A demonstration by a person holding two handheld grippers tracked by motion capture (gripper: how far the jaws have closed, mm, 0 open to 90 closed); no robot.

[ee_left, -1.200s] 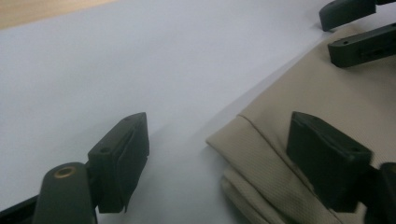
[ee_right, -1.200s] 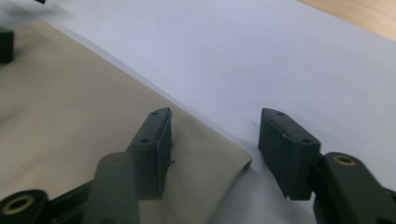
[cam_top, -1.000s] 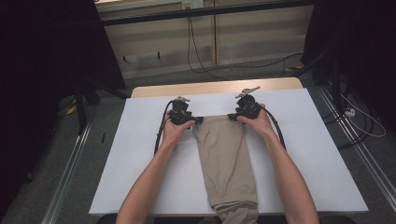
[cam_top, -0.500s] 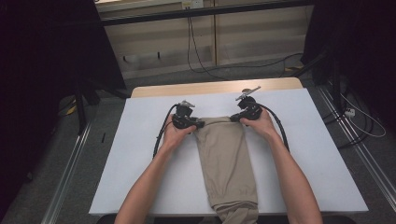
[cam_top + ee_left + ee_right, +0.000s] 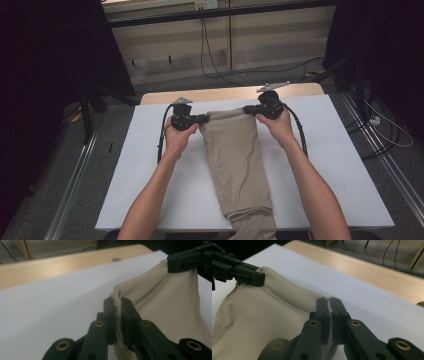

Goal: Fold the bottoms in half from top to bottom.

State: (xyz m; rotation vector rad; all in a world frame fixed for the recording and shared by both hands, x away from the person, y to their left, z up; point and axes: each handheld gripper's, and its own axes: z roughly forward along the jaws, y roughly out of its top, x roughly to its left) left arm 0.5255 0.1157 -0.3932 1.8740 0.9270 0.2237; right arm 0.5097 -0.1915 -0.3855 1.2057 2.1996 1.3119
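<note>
My arms reach forward, each hand gripping a tool: left tool (image 5: pixel 204 119) and right tool (image 5: pixel 248 111) pinch the beige trousers' (image 5: pixel 240 165) far corners, just lifted off the white surface (image 5: pixel 150 180).

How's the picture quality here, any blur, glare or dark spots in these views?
High view: sharp and evenly lit on the sheet, dark at both sides. Left gripper view: trousers crisp, wood edge soft with a pale sheen. Right gripper view: weave of the trousers sharp, background cables blurred.
</note>
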